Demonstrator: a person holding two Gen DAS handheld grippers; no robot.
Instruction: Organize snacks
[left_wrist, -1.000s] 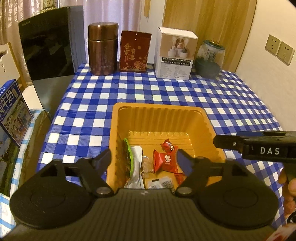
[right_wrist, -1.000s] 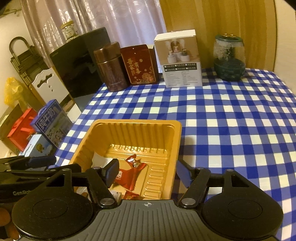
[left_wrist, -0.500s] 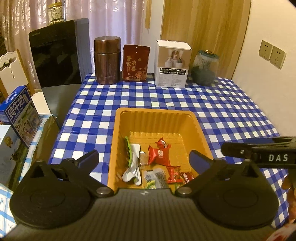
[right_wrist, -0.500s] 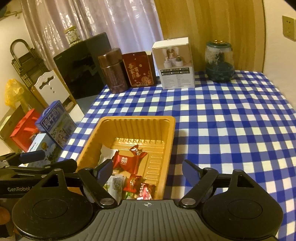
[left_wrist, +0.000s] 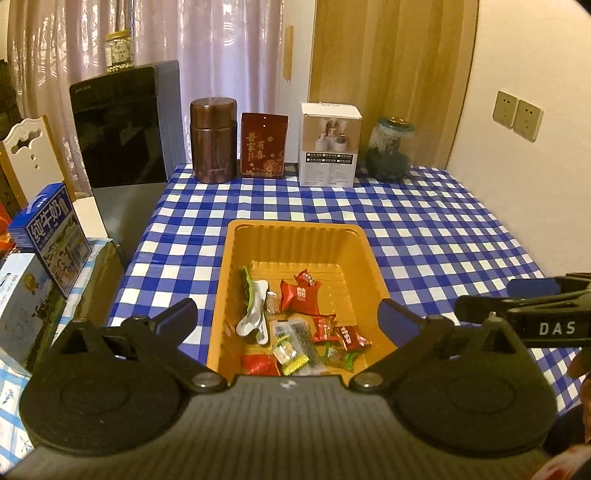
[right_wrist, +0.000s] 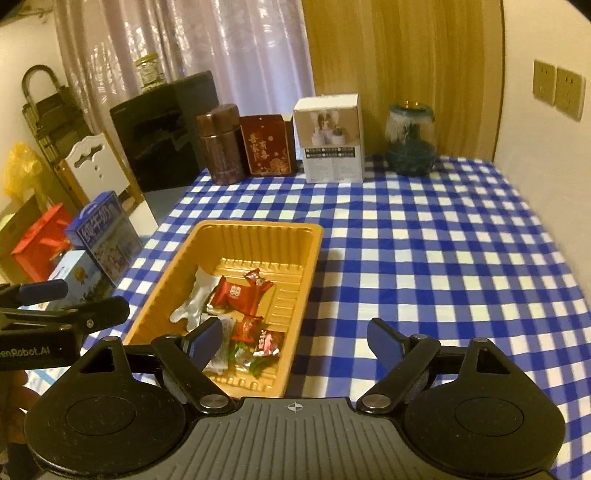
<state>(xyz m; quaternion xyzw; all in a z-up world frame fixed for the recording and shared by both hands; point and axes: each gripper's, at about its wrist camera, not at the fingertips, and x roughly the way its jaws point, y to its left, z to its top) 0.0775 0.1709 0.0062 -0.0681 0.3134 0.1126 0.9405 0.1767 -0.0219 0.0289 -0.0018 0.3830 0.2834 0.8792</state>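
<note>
An orange plastic tray (left_wrist: 295, 236) (right_wrist: 258, 227) sits on the blue-checked tablecloth (left_wrist: 424, 240). Several wrapped snacks lie in it: a big red packet (left_wrist: 299, 295) (right_wrist: 236, 293), a white and green wrapper (left_wrist: 255, 314) (right_wrist: 195, 299) and small sweets (left_wrist: 332, 332) near the front. My left gripper (left_wrist: 288, 314) hovers above the tray's near end, open wide and empty. My right gripper (right_wrist: 295, 334) hangs over the tray's right front corner, its jaws opening with nothing held between them. Each view catches the other gripper's fingers (left_wrist: 517, 306) (right_wrist: 74, 310) at its edge.
Along the table's back stand a brown canister (left_wrist: 213, 140), a red box (left_wrist: 264, 146), a white carton (left_wrist: 328, 144) and a glass jar (left_wrist: 388, 151). A black appliance (left_wrist: 118, 125) and a blue milk box (left_wrist: 51, 236) are off the left edge. A wall runs along the right.
Both grippers have drawn back and risen from the tray, and their jaws have spread wider. More of the tray's snacks now show.
</note>
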